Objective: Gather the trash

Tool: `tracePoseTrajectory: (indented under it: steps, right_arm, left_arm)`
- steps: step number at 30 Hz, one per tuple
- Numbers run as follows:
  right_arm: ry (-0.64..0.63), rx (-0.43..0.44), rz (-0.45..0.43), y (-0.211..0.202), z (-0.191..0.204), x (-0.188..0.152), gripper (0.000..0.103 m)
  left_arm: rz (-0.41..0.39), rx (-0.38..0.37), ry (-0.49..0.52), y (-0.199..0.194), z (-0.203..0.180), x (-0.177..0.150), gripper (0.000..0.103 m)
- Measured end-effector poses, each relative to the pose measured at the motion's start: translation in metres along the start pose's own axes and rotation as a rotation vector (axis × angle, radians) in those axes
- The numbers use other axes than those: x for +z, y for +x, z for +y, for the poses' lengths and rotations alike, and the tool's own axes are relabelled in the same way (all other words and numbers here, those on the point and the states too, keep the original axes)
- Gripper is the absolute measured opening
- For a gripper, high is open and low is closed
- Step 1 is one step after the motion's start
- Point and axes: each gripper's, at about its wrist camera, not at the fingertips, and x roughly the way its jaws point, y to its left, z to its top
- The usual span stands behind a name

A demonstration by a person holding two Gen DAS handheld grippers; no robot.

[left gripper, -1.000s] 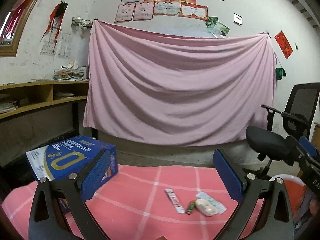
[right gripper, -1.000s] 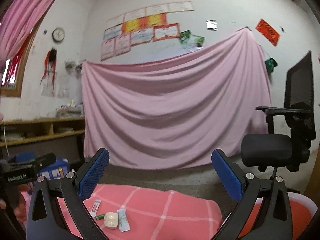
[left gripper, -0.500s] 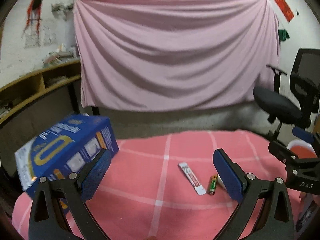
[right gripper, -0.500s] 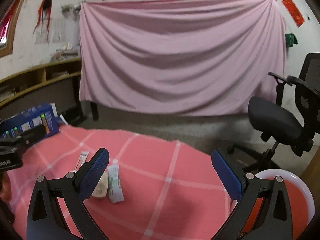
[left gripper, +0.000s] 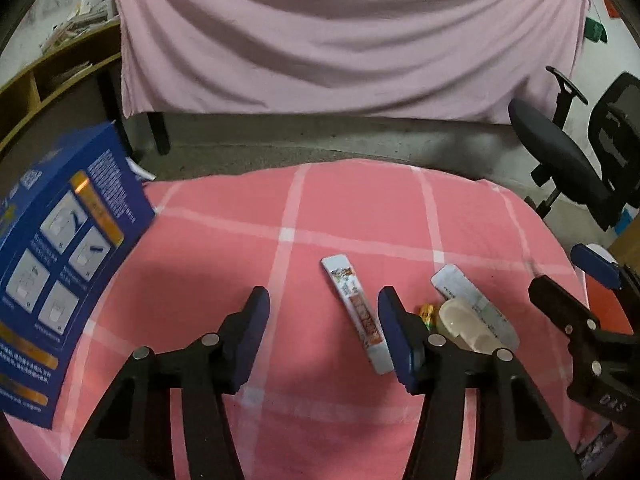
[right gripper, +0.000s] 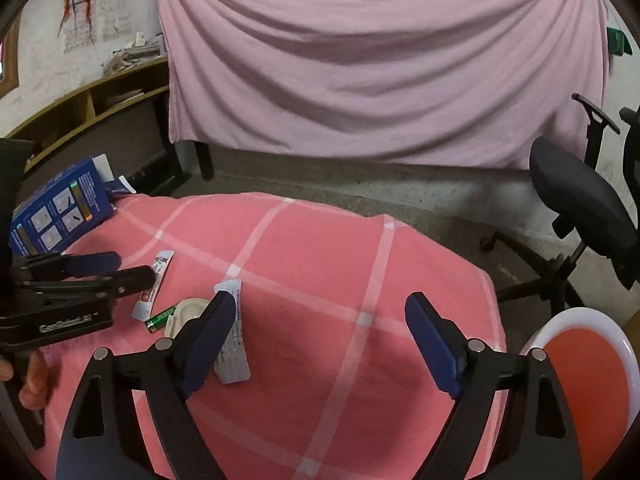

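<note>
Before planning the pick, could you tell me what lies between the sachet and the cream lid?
A green battery lies between the sachet and the lid, clearest in the right wrist view.

Hovering open-jawed at lower centre of the frame: left hand-held gripper (left gripper: 322, 312), over pink checked desk (left gripper: 224, 264); lying just right, long sachet (left gripper: 355, 310), battery (left gripper: 427, 314), cream case (left gripper: 466, 326); standing tilted at left edge, blue box (left gripper: 60, 264).

Left gripper (right gripper: 96, 270) body showing "GenRobot.AI"; right gripper (left gripper: 576, 280) showing "DAS" (upside down); blue box (left gripper: 60, 264) print staying illegible.
</note>
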Motion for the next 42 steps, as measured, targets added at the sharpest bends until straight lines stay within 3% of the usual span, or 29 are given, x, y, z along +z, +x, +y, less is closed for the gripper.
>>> tracePoseTrajectory:
  steps: [2,4,5,8,15,24,25,27,29,31,36,42]
  right_arm:
    - [-0.006,0.005,0.011,0.002,0.001,0.000,0.086]
    - [-0.018,0.009,0.024,0.004,0.003,0.000,0.085]
    - [-0.023,0.011,0.029,0.005,0.003,0.001,0.082]
    - [-0.036,0.009,0.046,0.008,0.005,0.001,0.082]
    - [-0.120,0.026,0.157,0.029,0.022,-0.002,0.078]
    - [-0.220,0.019,0.174,0.031,0.040,-0.006,0.076]
    - [-0.216,0.024,0.175,0.031,0.039,-0.006,0.074]
    - [-0.215,0.046,0.177,0.032,0.038,-0.006,0.060]
    - [-0.223,0.078,0.183,0.033,0.042,-0.006,0.028]
    - [-0.240,0.085,0.182,0.032,0.046,-0.008,0.020]
    - [-0.221,0.101,0.163,0.027,0.042,-0.007,0.020]
    - [-0.199,0.096,0.074,0.010,0.038,-0.005,0.019]
  left_arm:
    - [0.023,0.011,0.024,0.005,-0.006,0.000,0.033]
    - [0.039,0.036,0.069,0.010,-0.015,-0.002,0.029]
    - [0.040,0.043,0.087,0.011,-0.017,-0.001,0.021]
    - [0.043,0.029,0.109,0.009,-0.019,-0.005,0.015]
    - [0.025,-0.070,0.100,-0.015,-0.004,-0.030,0.009]
    - [0.015,-0.145,0.013,-0.030,0.006,-0.036,0.009]
    - [0.020,-0.154,0.005,-0.030,0.007,-0.035,0.009]
    - [0.019,-0.151,0.010,-0.030,0.008,-0.033,0.009]
    - [0.019,-0.141,0.018,-0.033,0.004,-0.035,0.009]
    - [0.020,-0.139,0.021,-0.033,0.003,-0.033,0.009]
    - [0.017,-0.144,0.018,-0.034,0.005,-0.035,0.009]
    - [-0.001,-0.126,0.037,-0.042,-0.002,-0.039,0.006]
